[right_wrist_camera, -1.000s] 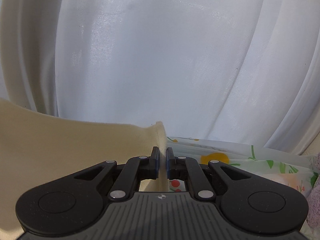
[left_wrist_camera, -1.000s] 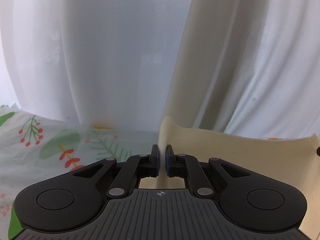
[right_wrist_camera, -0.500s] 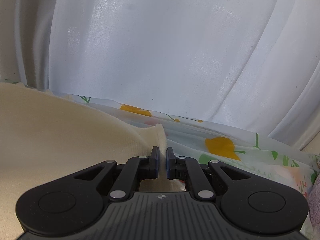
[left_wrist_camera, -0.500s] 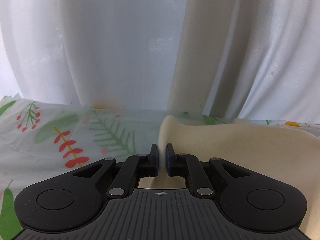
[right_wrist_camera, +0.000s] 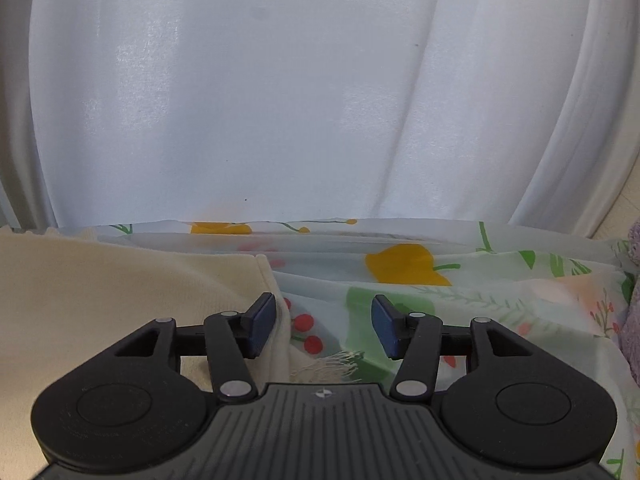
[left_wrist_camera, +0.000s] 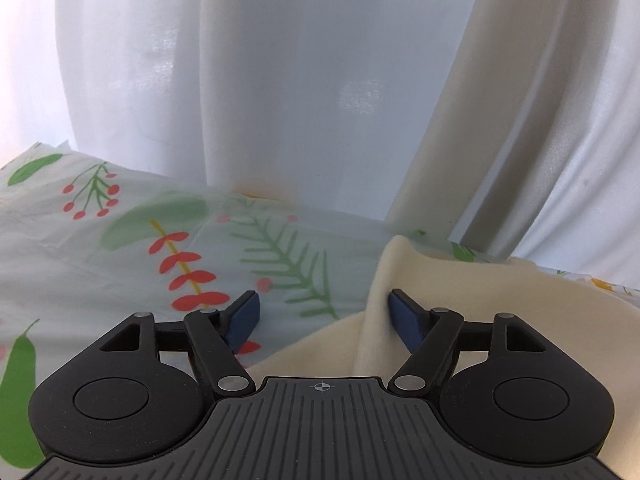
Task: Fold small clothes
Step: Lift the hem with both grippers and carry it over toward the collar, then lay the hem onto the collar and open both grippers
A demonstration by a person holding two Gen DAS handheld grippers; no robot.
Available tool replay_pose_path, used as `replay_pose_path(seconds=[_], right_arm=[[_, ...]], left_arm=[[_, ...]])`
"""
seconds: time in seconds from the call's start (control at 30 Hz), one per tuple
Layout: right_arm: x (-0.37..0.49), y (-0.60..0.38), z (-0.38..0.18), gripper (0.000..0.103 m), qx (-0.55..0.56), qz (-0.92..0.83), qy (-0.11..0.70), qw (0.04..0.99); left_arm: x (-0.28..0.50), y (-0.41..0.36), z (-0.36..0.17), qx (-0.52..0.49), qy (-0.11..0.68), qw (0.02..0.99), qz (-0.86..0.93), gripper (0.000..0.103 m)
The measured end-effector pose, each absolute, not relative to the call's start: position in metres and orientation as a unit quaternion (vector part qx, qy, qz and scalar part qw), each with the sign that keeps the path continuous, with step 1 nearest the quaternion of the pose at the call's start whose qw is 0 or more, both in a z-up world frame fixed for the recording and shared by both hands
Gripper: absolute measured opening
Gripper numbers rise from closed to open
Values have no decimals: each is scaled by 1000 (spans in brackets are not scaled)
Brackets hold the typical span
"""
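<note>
A cream knit garment (left_wrist_camera: 500, 300) lies on the floral tablecloth (left_wrist_camera: 120, 248). In the left wrist view its left corner stands up in a fold against my right finger pad (left_wrist_camera: 404, 316). My left gripper (left_wrist_camera: 324, 312) is open, and nothing is clamped. In the right wrist view the garment (right_wrist_camera: 120, 288) lies flat at the left, its right edge beside my left finger pad (right_wrist_camera: 262, 320). My right gripper (right_wrist_camera: 324, 320) is open over the cloth. A frayed fringe (right_wrist_camera: 332, 366) shows just below it.
White curtains (left_wrist_camera: 320, 80) hang close behind the table's far edge; they also fill the right wrist view (right_wrist_camera: 280, 100). A purple fuzzy item (right_wrist_camera: 632, 320) sits at the far right edge. The floral cloth (right_wrist_camera: 440, 280) lies wrinkled.
Both grippers lowered the garment's corners to the table and opened, letting go of it. The garment now rests on the cloth.
</note>
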State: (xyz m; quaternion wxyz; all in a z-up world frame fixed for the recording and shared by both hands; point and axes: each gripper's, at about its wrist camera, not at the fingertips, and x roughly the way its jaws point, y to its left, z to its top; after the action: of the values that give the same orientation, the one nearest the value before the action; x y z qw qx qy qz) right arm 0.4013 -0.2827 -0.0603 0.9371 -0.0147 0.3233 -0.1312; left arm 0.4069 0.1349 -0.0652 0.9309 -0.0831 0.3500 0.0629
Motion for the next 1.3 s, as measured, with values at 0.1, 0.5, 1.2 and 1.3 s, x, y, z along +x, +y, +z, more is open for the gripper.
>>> replay_pose_path(seconds=[0.1, 0.5, 1.2, 1.3], right_arm=[[363, -288, -43, 51, 1, -134, 297, 945], [220, -297, -51, 22, 133, -50, 345, 928], [226, -284, -50, 5, 79, -75, 366, 924], [226, -287, -53, 9, 83, -86, 369, 922]], left_arm=[[388, 148, -54, -83, 361, 926, 77, 73], [264, 158, -41, -147, 402, 904, -16, 62], [257, 164, -48, -190, 426, 884, -3, 12], [257, 167, -49, -196, 427, 883, -3, 25]])
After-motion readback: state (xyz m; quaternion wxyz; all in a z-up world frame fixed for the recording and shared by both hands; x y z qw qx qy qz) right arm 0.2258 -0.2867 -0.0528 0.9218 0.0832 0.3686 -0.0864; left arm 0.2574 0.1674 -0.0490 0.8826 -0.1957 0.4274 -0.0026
